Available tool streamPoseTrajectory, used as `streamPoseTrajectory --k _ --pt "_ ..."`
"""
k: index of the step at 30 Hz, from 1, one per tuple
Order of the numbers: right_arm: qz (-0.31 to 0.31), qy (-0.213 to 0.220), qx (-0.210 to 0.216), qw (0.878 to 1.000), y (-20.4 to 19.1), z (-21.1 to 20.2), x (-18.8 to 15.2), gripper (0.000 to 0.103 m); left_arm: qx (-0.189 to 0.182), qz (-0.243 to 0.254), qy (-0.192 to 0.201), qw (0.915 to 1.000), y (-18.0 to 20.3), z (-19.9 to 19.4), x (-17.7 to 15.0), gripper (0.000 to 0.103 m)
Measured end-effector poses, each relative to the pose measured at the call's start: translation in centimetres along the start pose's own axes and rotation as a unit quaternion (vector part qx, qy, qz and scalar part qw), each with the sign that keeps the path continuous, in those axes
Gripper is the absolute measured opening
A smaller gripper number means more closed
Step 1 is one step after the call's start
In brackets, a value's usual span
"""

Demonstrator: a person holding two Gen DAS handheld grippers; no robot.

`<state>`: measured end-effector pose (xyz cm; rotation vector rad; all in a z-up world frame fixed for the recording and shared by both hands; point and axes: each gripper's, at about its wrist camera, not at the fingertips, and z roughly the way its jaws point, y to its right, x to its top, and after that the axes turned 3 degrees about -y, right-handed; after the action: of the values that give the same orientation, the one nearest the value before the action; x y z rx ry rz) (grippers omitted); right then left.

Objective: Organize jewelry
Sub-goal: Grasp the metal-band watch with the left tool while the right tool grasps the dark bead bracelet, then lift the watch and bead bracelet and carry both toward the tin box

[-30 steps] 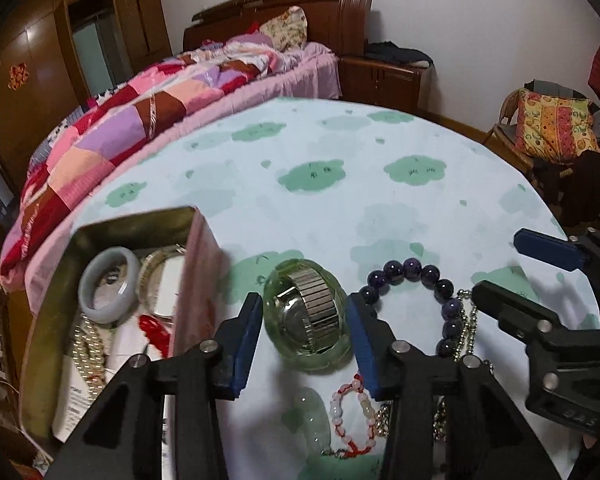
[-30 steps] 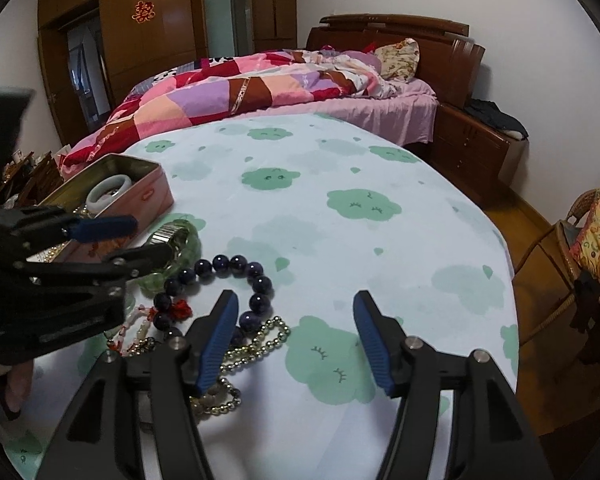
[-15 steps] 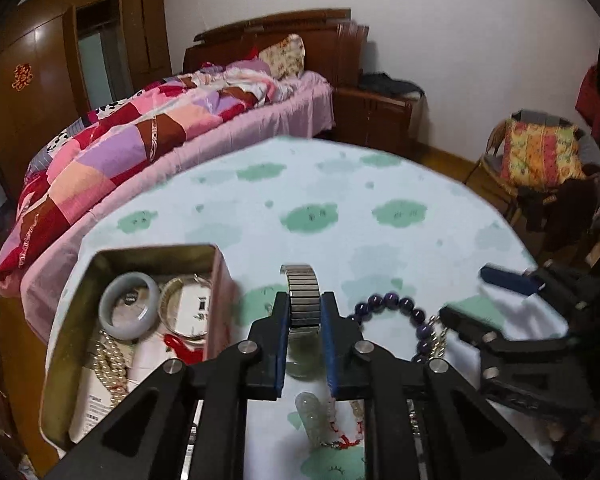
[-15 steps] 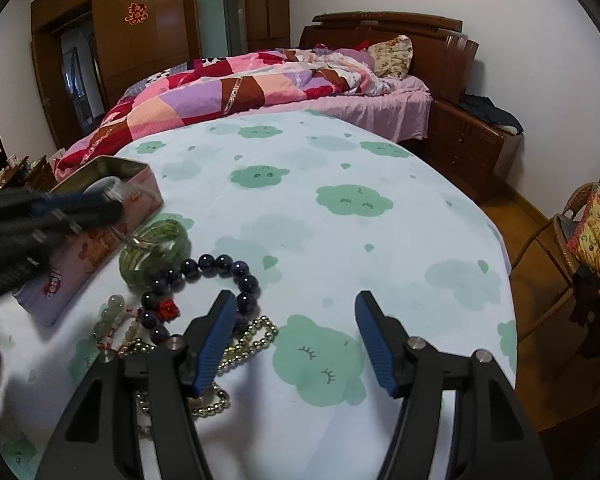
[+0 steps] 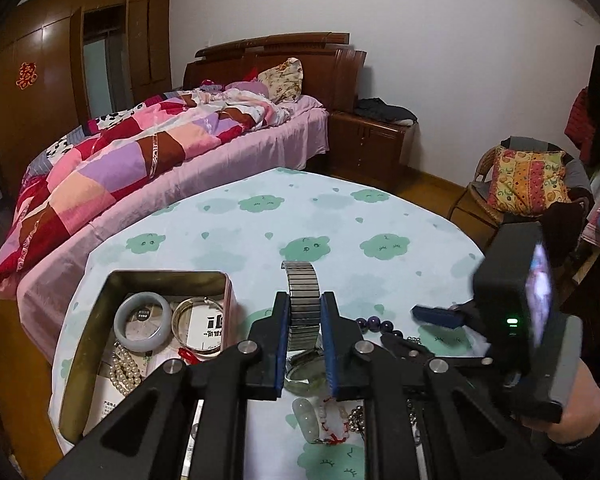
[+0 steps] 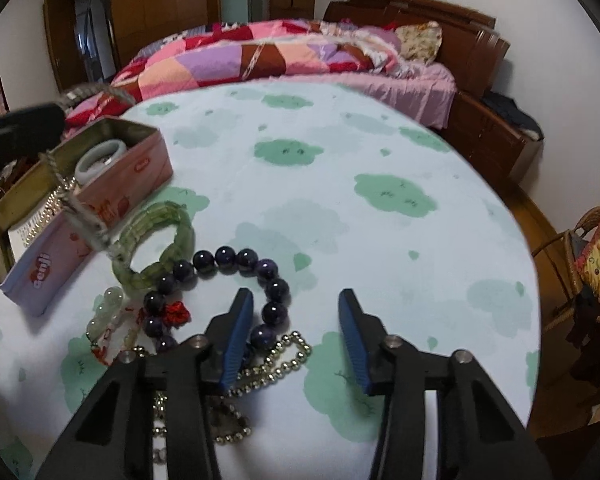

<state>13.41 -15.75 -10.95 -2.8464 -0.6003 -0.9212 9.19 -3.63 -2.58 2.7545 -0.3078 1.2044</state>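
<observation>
On the cloud-print bench (image 5: 340, 216), the left gripper's (image 5: 304, 344) fingers pinch the watch (image 5: 302, 300) upright, open tin (image 5: 100, 308) just left; right gripper (image 6: 296, 336) half-open, closing, empty beside the dark beads (image 6: 268, 288).

1. A home bedroom.
2. A wooden bed (image 5: 276, 64) carries a patchwork quilt (image 5: 132, 160) and a pillow (image 5: 282, 78).
3. A dark wooden wardrobe (image 5: 60, 76) lines the wall.
4. A wicker chair (image 5: 528, 184) holds a patterned cushion.
</observation>
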Motion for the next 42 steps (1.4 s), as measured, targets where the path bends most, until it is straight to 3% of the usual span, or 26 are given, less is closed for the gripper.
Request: streamPoseTrajectory --k 2,4,13,21,42 --pt "-0.004 -0.012 0.006 1.0 -0.1 0.6 0.1 0.036 0.0 -0.001 -0.002 1.0 -0.1 0.1 0.0 0.015" --pt "-0.006 -0.013 0.014 1.0 -0.2 0.5 0.3 0.016 0.0 -0.003 -0.003 1.0 -0.3 0.1 -0.1 0.015" --pt "-0.009 0.042 0.02 0.999 -0.9 -3.2 -0.2 0.016 0.002 -0.008 0.015 0.9998 -0.8 -1.7 0.4 0.015" --pt "-0.019 0.083 0.025 0.996 -2.0 -6.2 1.5 0.016 0.0 -0.019 0.024 0.9995 -1.5 -2.6 0.5 0.015" --pt "-0.055 0.134 0.042 0.989 -5.5 -9.6 4.3 0.016 0.008 -0.049 0.043 0.9978 -4.5 -5.1 -0.1 0.015"
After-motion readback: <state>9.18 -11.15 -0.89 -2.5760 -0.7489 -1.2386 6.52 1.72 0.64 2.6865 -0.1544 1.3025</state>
